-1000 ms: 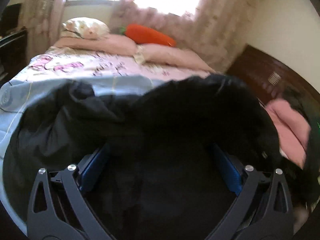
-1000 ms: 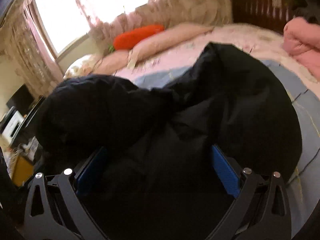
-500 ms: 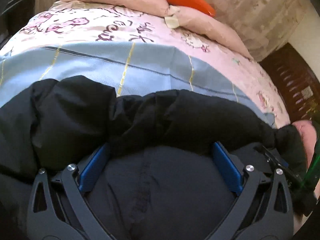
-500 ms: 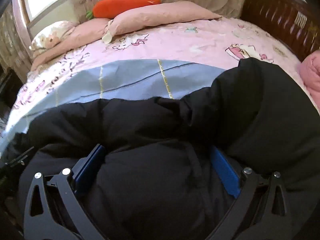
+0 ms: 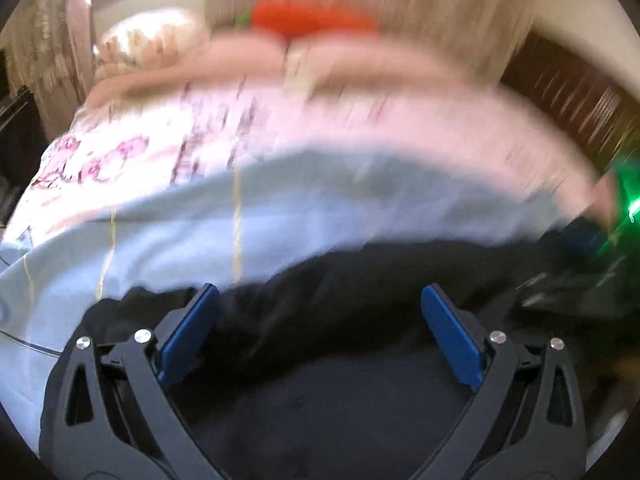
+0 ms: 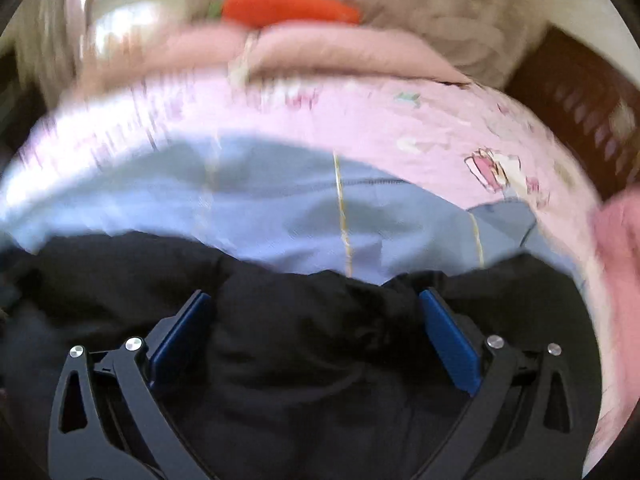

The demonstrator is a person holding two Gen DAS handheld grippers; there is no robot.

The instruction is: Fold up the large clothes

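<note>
A large black padded jacket [image 5: 320,360] lies on the bed's pale blue sheet and fills the bottom of both views; it also shows in the right wrist view [image 6: 312,344]. My left gripper [image 5: 320,304] is open, its blue pads wide apart over the jacket's far edge. My right gripper [image 6: 316,308] is open too, with bunched black fabric lying between its spread fingers. Both views are blurred by motion. The other gripper shows as a green-lit blur at the right edge of the left wrist view [image 5: 624,208].
The bed [image 6: 304,208] has a pale blue sheet near me and a pink patterned cover beyond. Pink pillows [image 6: 320,56] and an orange carrot plush [image 6: 288,6] lie at the head. A dark wooden headboard [image 6: 580,112] stands at the right, with pink cloth [image 6: 616,232] beside it.
The jacket went from held up and bunched to laid down on the bed. Both grippers have pulled back toward me, so more blue sheet shows beyond the jacket's edge.
</note>
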